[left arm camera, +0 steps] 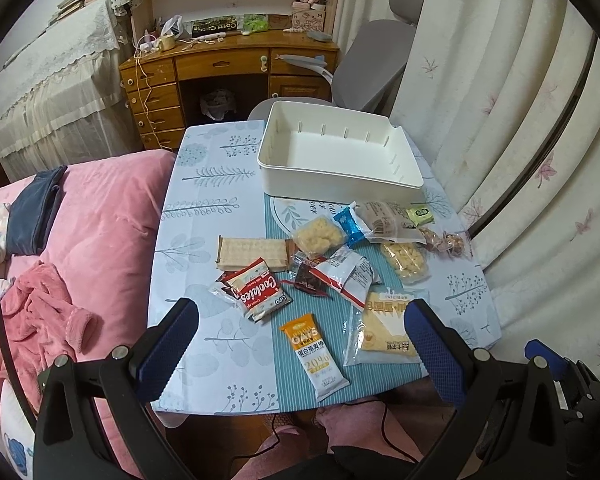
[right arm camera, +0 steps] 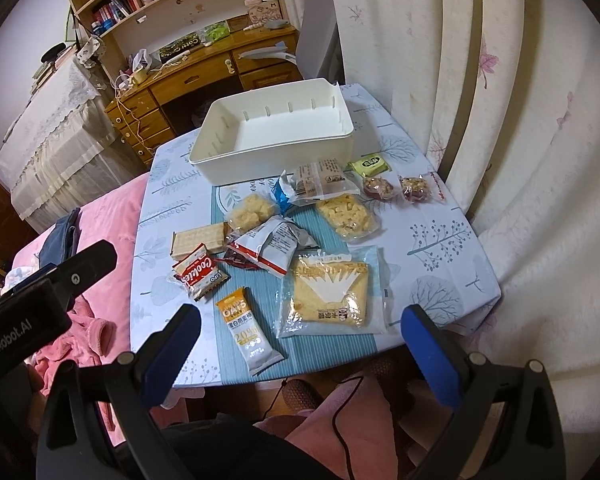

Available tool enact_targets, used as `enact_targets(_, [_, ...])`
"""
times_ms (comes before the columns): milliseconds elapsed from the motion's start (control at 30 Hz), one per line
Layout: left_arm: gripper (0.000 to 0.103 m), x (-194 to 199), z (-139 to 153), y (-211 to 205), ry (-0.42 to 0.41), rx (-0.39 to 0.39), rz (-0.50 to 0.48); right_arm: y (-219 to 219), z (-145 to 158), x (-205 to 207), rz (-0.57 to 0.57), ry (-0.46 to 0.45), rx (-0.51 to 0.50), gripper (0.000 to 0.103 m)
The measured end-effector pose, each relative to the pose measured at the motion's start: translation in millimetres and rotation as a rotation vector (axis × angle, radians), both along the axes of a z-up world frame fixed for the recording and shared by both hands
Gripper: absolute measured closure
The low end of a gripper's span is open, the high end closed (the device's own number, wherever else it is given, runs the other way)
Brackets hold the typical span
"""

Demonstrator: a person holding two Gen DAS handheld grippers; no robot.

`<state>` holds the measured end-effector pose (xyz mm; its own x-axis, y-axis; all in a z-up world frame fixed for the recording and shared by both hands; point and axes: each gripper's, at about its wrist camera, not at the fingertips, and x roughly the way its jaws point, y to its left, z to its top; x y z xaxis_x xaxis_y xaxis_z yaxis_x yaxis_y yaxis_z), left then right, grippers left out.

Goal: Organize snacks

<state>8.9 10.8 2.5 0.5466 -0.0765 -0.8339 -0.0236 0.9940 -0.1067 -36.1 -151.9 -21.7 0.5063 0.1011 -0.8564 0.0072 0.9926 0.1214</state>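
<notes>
With the left gripper point(left arm camera: 302, 346) and right gripper point(right arm camera: 300, 348) being held spread wide and empty, the oat bar point(right arm camera: 247, 330), lying at six o'clock of the bin point(right arm camera: 236, 160), is being judged light, slippery and best pinched across its middle.

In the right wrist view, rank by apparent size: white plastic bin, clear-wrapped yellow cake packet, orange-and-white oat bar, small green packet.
1. White plastic bin
2. Clear-wrapped yellow cake packet
3. Orange-and-white oat bar
4. Small green packet, though farther away
</notes>
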Motion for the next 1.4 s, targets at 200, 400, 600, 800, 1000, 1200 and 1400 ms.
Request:
enact_targets(200, [0.001,1,-3,-1,-0.007,-0.005,0.006,-10,-7,0,-0.013,-0.015,-0.016,0.002])
enact_targets(400, [0.001,7,-15,-4,0.032,-0.019,0.008,-17,-15,1,-0.019,-0.023,-0.039,0.002])
enact_targets(600, [0.001,15,-45,-3,0.147,-0.047,0.047,-26,-29,6,-0.029,0.011,-0.066,0.002])
enact_targets(800, [0.001,22,-87,0,0.289,-0.038,0.099,-35,-54,18,-0.027,0.093,-0.058,0.002])
enact_targets(1000, [0.001,31,-134,-2,0.42,-0.055,0.131,-44,-88,36,-0.033,0.205,-0.023,0.002])
enact_targets(1200, [0.001,47,-178,1,0.531,-0.053,0.228,-48,-132,62,-0.024,0.358,0.022,0.002])
enact_targets(1400, [0.003,60,-214,-1,0.644,-0.099,0.291,-44,-161,90,0.008,0.461,0.032,0.002])
